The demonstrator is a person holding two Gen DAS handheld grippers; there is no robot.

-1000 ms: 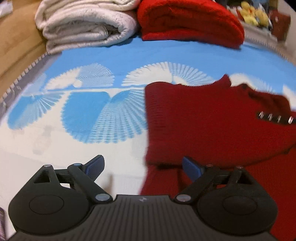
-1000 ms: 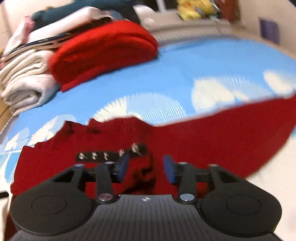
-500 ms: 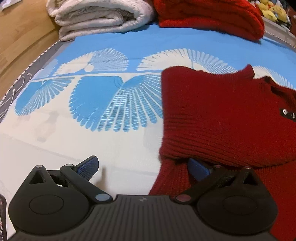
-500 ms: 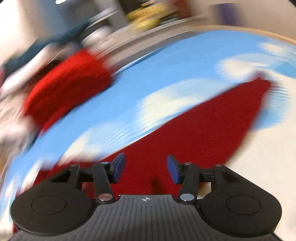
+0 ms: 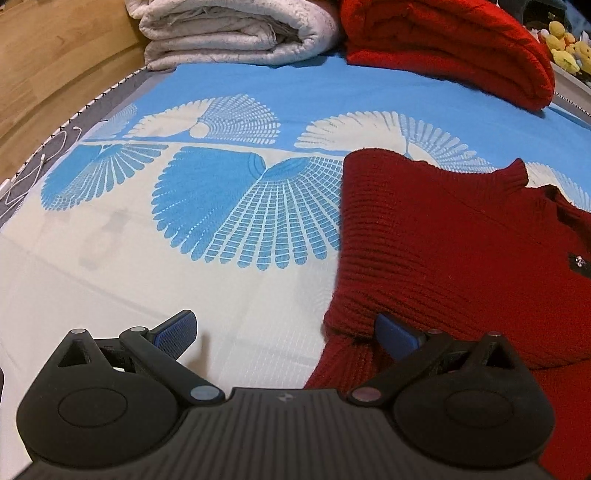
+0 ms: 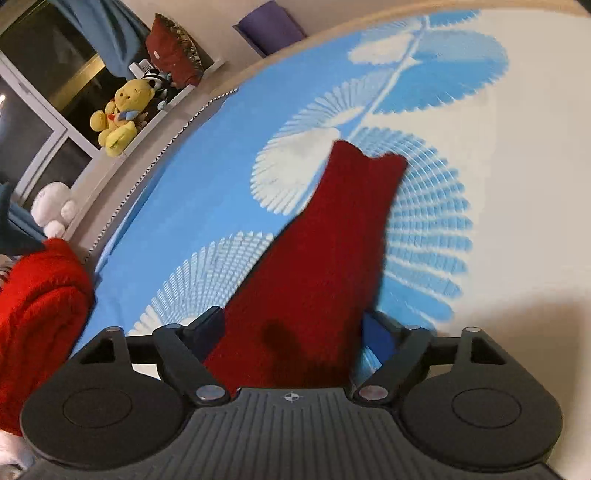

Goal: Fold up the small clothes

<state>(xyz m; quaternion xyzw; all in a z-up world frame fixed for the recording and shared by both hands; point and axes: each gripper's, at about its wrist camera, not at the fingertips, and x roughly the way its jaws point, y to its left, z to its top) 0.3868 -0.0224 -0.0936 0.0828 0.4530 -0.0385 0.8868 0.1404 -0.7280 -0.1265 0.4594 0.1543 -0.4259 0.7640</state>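
Note:
A dark red knit sweater (image 5: 450, 243) lies on the blue and cream bedspread (image 5: 221, 206), its left sleeve folded over the body. My left gripper (image 5: 286, 332) is open wide, low at the sweater's left edge; its right fingertip (image 5: 395, 334) touches the folded edge, its left one rests over bare bedspread. In the right wrist view the sweater's other sleeve (image 6: 332, 251) stretches away flat on the bedspread (image 6: 461, 166). My right gripper (image 6: 295, 338) is open, its jaws on either side of the sleeve's near end.
A folded white blanket (image 5: 236, 33) and a folded bright red knit (image 5: 450, 48) lie at the bed's far end. The red knit (image 6: 37, 310) also shows in the right wrist view. Plush toys (image 6: 122, 114) sit on a ledge. A white cable (image 5: 37, 166) lies at the left edge.
My right gripper has swung right, from the button placket to along the outstretched sleeve, and opened wider. My left gripper has crept forward to the folded sleeve's edge.

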